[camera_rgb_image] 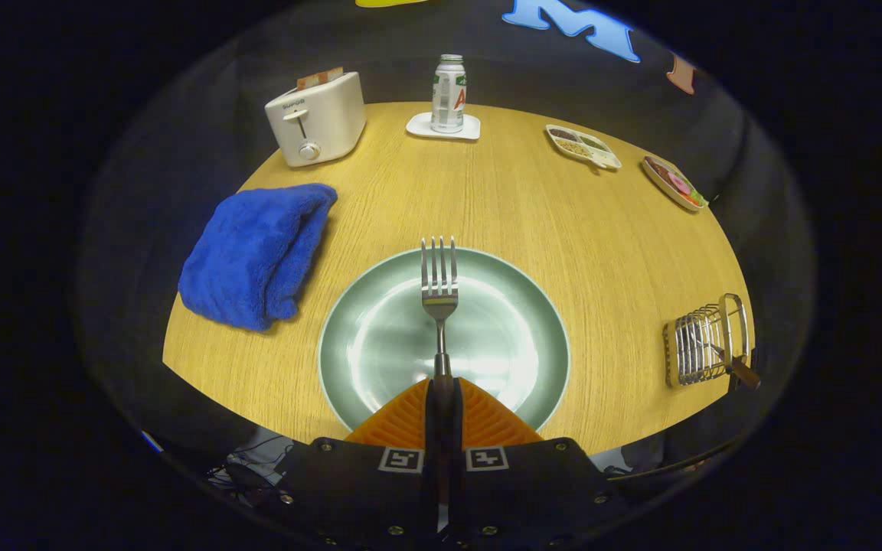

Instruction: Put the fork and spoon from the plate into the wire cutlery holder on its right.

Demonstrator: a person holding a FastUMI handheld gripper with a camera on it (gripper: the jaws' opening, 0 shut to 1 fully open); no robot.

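The fork [439, 287] sits clamped by its handle between the closed jaws of the gripper [441, 390], tines toward 12 o'clock over the green plate [380, 360]. The wire cutlery holder [705, 343] stands at 3 o'clock on the worktop [602, 252].

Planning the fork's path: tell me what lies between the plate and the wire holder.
In the gripper view, bare wooden table separates the pale green round plate from the wire cutlery holder. The hand-held gripper grips the metal fork.

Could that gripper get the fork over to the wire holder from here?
Probably yes. The gripper is shut on the fork, held over the plate, and bare table lies between it and the holder to the right.
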